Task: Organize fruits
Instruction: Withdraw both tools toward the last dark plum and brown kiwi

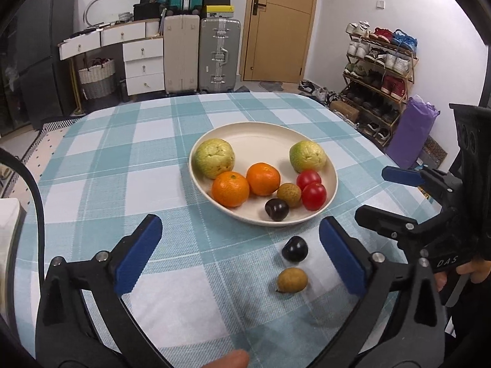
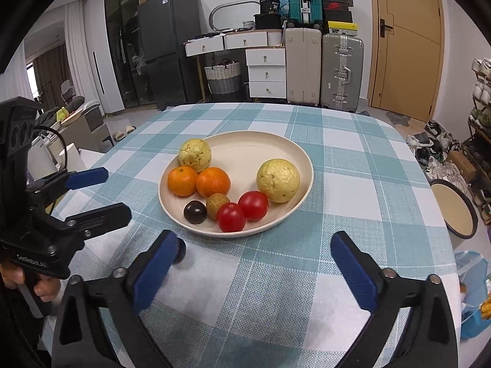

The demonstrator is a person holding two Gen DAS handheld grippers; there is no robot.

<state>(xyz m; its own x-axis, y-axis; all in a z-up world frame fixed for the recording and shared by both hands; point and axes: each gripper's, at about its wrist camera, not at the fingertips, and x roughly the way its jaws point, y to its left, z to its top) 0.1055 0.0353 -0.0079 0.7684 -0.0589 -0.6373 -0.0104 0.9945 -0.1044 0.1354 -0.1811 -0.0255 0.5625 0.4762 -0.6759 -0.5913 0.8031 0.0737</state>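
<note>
"DAS" readable on right gripper (image 1: 380, 194) body. Both tongs spread wide, empty. Plate (image 2: 294, 150) holds eight fruits; dark plum (image 1: 295, 248) and longan (image 1: 292, 279) on tablecloth (image 1: 122, 153), fully visible only from left gripper (image 1: 241, 253) view.

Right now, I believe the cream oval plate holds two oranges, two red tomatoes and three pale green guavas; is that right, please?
Not quite: the cream oval plate holds two pale green guavas, not three, as the left wrist view shows. The two oranges and two red tomatoes are right.

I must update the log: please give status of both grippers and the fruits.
Left gripper open, empty; right gripper open, empty. Seven fruits on plate. Dark plum and brown longan on tablecloth. Nothing blocking.
</note>
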